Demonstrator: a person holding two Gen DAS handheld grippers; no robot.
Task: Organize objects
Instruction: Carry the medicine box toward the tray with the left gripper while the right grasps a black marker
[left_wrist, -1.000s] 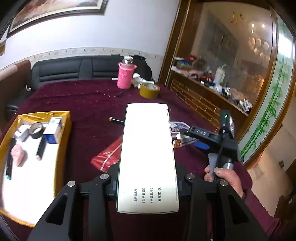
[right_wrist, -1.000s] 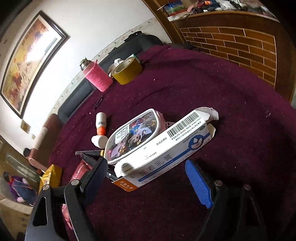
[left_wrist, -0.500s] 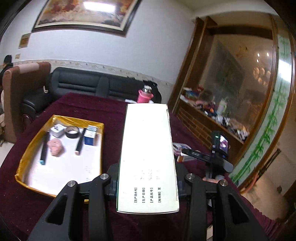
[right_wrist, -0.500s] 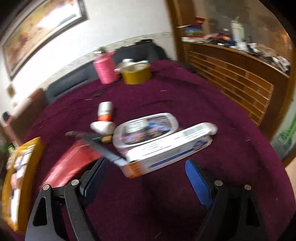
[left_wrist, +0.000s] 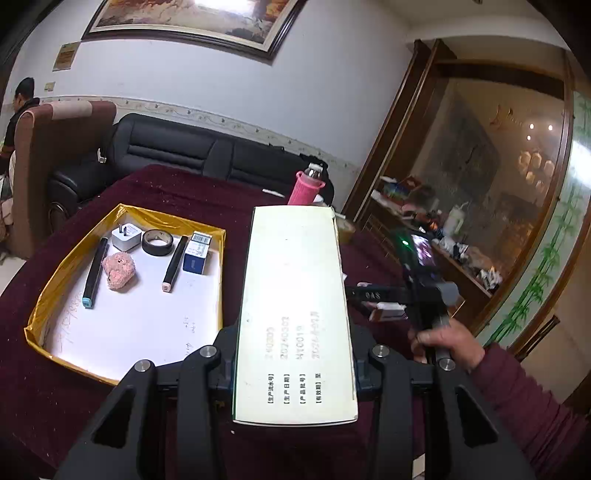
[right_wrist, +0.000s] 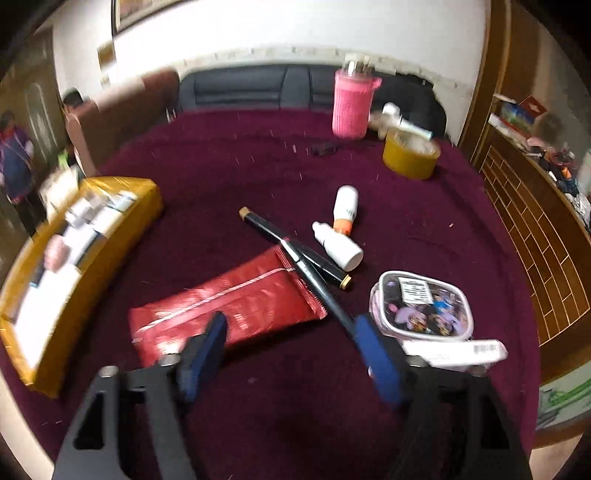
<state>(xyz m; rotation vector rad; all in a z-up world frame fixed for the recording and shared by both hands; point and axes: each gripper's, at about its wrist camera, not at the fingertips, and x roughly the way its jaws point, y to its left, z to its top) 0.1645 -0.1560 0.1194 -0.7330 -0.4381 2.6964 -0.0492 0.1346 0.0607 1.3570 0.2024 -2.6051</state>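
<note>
My left gripper (left_wrist: 293, 376) is shut on a long white box (left_wrist: 295, 306), held above the maroon table just right of the gold-rimmed tray (left_wrist: 55, 291). The tray holds two black pens, a pink lump, a white charger, a black tape ring and a small blue box. My right gripper (right_wrist: 291, 350) points down at the table with its jaws closing and nothing pressed between the blue pads. A red packet (right_wrist: 229, 306) lies under the left pad. A black pen (right_wrist: 317, 284) runs to the right pad (right_wrist: 376, 354).
Around the right gripper lie a second black pen (right_wrist: 295, 240), two small white bottles (right_wrist: 338, 243), a picture-lidded case (right_wrist: 424, 306) and a barcoded white box (right_wrist: 454, 350). A yellow tape roll (right_wrist: 410, 155) and pink bottle (right_wrist: 352, 103) stand far back. A black sofa borders the table.
The left gripper swung left with the white box, bringing the tray alongside it. The right gripper rolled and shifted left from the barcoded box toward the red packet, and its jaws narrowed.
</note>
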